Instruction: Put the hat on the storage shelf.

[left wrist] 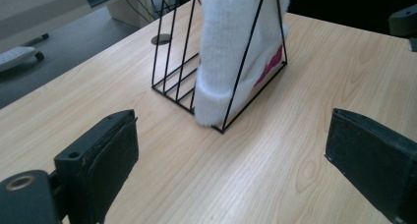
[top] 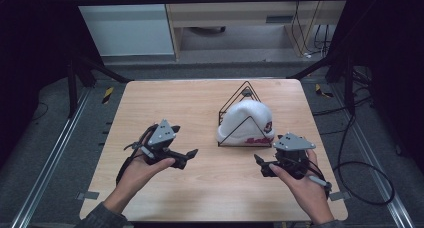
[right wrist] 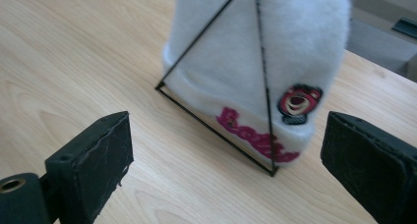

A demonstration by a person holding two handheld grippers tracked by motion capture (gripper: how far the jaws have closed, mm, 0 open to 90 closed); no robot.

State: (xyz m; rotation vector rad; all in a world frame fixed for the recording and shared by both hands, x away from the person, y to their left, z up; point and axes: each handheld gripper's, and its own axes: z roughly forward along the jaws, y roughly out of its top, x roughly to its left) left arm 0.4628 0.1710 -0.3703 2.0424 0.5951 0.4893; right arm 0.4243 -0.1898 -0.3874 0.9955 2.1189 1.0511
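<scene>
left gripper [top: 192,153] and right gripper [top: 257,160] hovered near the table's [top: 200,198] front edge, both jaws wide, nothing between them. past them, right of centre, the white beanie [top: 247,120] stood crown-up, draped over a black wire rack [top: 245,90], logo side toward the right gripper. bare wood between grippers and beanie.

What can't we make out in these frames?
- White hat: its top is cut off by the upper edge in the left and right gripper views.
- Wire rack: its apex is cut off there too; its far side is hidden behind the hat.
- Red lettering: crossed by a wire, too small in the high view.
</scene>
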